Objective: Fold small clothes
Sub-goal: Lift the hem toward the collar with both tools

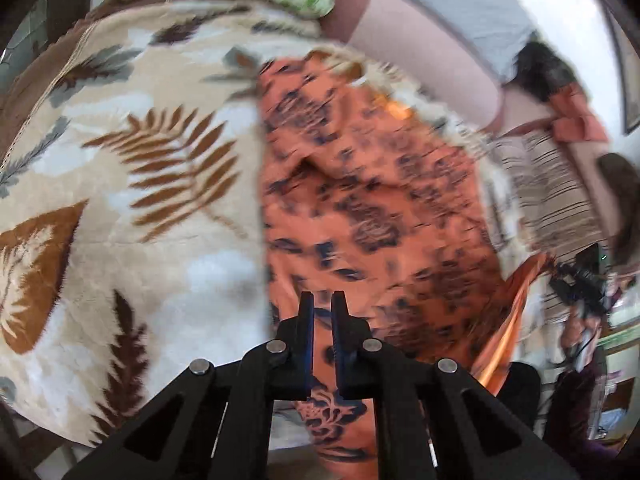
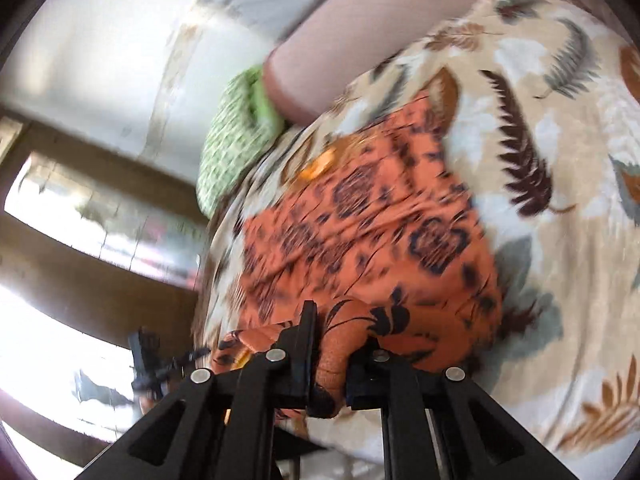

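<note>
Right wrist view: the right gripper (image 2: 325, 316) jaws pinch a bunched edge of the orange flowered cloth (image 2: 360, 224), which lies ahead on the leaf-print blanket (image 2: 560, 160). The left gripper (image 1: 323, 300) jaws sit nearly pressed together over the cloth's near edge; I cannot tell if they hold it.

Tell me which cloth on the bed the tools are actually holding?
The orange cloth with dark flowers; the green checked one lies untouched by the headboard.
</note>
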Available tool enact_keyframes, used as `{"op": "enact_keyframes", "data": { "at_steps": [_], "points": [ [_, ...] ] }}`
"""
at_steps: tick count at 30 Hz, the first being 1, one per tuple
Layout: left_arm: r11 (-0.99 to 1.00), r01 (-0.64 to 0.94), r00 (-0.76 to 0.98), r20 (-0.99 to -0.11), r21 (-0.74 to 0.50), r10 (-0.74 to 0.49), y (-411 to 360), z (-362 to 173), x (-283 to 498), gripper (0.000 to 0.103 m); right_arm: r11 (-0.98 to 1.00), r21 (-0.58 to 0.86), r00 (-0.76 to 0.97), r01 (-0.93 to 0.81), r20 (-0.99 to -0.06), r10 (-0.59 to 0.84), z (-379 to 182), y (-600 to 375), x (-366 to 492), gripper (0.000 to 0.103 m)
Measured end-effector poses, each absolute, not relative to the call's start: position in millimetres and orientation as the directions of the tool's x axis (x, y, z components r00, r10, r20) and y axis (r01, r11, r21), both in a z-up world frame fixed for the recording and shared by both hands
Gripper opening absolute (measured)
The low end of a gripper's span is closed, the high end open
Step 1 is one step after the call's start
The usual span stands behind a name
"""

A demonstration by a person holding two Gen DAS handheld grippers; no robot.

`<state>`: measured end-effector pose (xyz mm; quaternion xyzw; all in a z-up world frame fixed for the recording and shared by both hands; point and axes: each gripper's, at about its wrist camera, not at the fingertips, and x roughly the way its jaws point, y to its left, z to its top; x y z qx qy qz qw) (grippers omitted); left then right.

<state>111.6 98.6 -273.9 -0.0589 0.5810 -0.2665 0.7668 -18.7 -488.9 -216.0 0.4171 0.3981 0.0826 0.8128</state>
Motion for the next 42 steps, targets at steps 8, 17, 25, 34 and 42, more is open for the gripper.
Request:
{"op": "enact_keyframes", "data": {
  "at_steps": [8, 17, 25, 34, 42],
  "points": [
    [0.86, 0.275, 0.051, -0.886, -0.431, -0.46, 111.6, -309.9, 53.7, 0.061, 0.529, 0.776, 0.658, 0.344, -0.601, 0.454, -287.5, -515.7, -16.8, 0.011],
    [0.837, 0.202, 0.063, -0.846, -0.508, -0.529, 82.4, -340.7, 16.2, 0.038, 0.526, 0.766, 0.64, 0.37, -0.62, 0.454, -309.9, -519.0, -14.1, 0.011],
    [0.803, 0.147, 0.118, -0.796, -0.577, -0.594, 89.2, -350.9, 3.5, 0.006, 0.533, 0.768, 0.644, 0.355, -0.614, 0.457, -309.2, -513.4, -20.6, 0.011],
    [0.673, 0.283, 0.225, -0.635, -0.683, -0.739, 99.3, -272.1, 29.3, 0.006, 0.521, 0.82, 0.74, 0.236, -0.499, 0.451, -280.0, -513.0, -26.0, 0.011],
    [0.645, 0.325, 0.304, -0.569, -0.692, -0.764, 77.9, -220.7, 126.5, 0.006, 0.538, 0.827, 0.795, 0.164, -0.433, 0.424, -238.7, -517.8, 10.3, 0.011]
  ]
}}
